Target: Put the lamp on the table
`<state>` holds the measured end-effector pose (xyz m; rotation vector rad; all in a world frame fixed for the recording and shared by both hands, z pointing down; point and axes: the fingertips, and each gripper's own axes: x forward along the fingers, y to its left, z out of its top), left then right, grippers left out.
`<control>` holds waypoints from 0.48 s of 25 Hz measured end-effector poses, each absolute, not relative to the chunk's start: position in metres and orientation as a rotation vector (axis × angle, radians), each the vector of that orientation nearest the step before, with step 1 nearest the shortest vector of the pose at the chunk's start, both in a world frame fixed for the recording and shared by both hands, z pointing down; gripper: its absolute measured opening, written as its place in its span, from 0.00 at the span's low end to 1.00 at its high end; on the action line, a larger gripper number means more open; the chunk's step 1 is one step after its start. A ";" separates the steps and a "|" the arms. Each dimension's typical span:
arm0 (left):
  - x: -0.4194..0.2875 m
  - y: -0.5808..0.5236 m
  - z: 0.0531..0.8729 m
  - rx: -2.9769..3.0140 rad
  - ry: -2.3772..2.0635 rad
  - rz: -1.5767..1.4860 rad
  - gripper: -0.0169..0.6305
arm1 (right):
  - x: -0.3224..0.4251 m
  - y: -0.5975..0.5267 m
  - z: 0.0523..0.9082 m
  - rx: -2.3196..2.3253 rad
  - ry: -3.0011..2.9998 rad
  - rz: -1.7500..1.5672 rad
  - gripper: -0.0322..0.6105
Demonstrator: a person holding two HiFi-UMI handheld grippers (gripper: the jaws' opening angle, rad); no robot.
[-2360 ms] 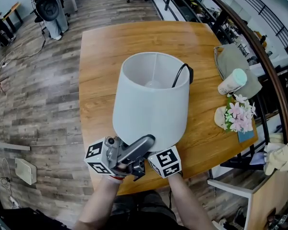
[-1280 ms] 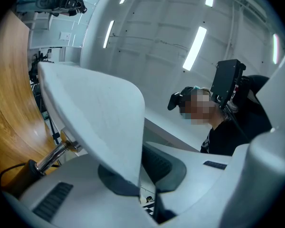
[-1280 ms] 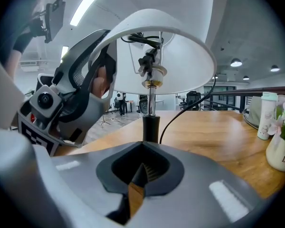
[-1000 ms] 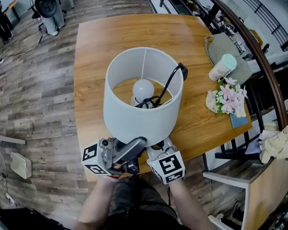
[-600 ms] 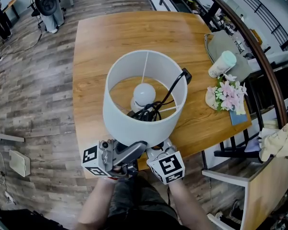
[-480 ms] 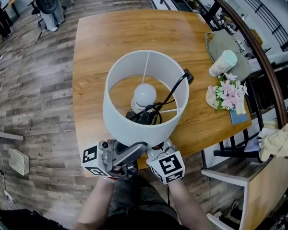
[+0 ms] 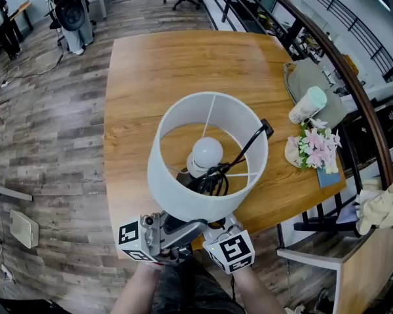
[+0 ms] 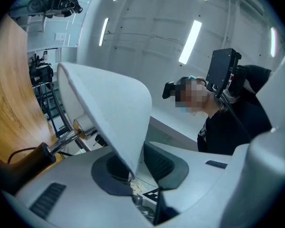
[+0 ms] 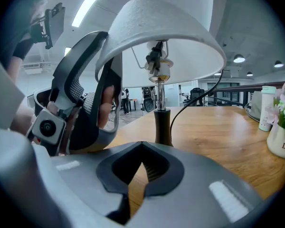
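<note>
The left gripper [image 8: 135,172] is clamped on the lower rim of the white lampshade [image 7: 183,198], holding the lamp [image 7: 206,157] upright over the near part of the wooden table [image 7: 164,64]. The right gripper [image 9: 141,166] is closed and empty, just in front of the lamp's dark stem [image 9: 162,127], low by the tabletop.

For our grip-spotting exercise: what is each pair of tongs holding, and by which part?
Left tongs pinch the lampshade by its lower rim; right tongs are shut, empty.
</note>
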<state>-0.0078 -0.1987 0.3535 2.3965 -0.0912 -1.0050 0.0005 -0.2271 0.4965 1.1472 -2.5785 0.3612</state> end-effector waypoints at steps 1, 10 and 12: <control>-0.009 -0.199 0.355 2.403 -0.100 -0.997 0.09 | 0.000 -0.228 0.497 1.143 -2.579 0.355 0.06; -0.011 -0.196 0.375 2.429 -0.190 -0.924 0.10 | 0.000 -0.221 0.499 1.135 -2.580 0.335 0.06; -0.012 -0.195 0.382 2.429 -0.218 -0.902 0.10 | 0.001 -0.219 0.501 1.134 -2.575 0.336 0.06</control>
